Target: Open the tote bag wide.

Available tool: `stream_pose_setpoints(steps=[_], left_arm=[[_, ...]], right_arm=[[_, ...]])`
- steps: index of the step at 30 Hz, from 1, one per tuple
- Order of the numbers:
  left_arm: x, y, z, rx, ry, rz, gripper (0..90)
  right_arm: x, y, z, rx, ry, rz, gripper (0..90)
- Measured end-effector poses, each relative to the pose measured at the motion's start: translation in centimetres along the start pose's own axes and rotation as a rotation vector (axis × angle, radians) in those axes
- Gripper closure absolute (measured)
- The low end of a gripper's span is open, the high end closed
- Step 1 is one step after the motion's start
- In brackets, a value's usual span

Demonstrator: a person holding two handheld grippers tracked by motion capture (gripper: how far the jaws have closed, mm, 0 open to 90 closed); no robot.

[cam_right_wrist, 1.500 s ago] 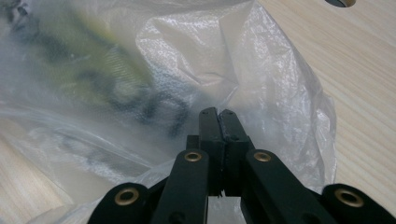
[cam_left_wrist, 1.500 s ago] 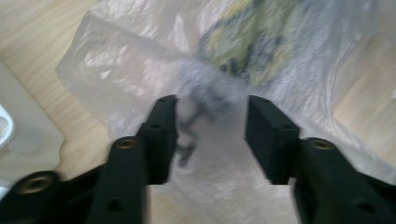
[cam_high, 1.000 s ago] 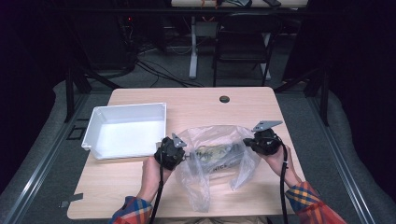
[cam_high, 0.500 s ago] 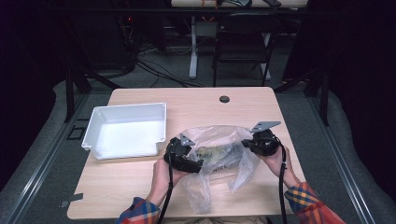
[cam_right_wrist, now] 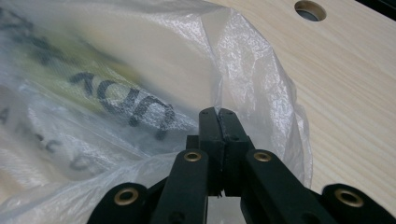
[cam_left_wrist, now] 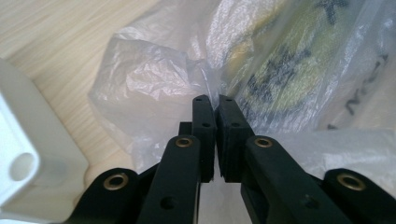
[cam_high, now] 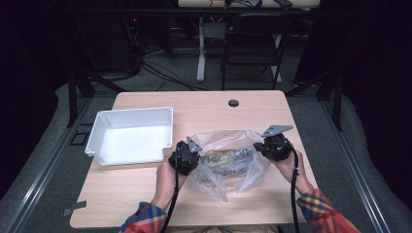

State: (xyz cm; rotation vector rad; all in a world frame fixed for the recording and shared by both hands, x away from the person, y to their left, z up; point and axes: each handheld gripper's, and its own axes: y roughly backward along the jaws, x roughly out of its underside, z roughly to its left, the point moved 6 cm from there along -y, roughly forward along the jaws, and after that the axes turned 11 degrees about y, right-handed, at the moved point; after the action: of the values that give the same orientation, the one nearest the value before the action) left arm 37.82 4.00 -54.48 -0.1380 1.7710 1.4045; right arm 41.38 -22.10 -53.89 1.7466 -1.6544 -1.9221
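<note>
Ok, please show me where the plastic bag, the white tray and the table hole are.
Plastic bag (cam_high: 221, 141): high view, its upper film.
White tray (cam_high: 99, 158): high view, its front wall.
Table hole (cam_high: 233, 103): high view, its middle.

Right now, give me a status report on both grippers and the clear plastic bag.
Left gripper shut on the clear plastic bag. Right gripper shut on its other side. Bag on the wooden table, printed item inside. White tray beside it, apart.

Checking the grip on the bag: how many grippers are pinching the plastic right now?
2. The left gripper is shut on the plastic bag's left side, near the white tray; the right gripper is shut on its right edge, toward the table's hole.
</note>
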Motion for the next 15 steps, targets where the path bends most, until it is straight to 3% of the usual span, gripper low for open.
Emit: stream_pose_setpoints(steps=[9, 15], left_arm=[[-0.6, -1.3, 1.9, -0.019, 0.023, 0.003, 89.6], [-0.1, -3.7, 2.4, -0.011, 0.046, 0.045, 89.6]], right_arm=[[-0.2, -2.1, -0.4, 0.075, 0.081, 0.052, 88.4], [0.6, -3.4, -1.2, 0.078, 0.073, 0.085, 86.9]])
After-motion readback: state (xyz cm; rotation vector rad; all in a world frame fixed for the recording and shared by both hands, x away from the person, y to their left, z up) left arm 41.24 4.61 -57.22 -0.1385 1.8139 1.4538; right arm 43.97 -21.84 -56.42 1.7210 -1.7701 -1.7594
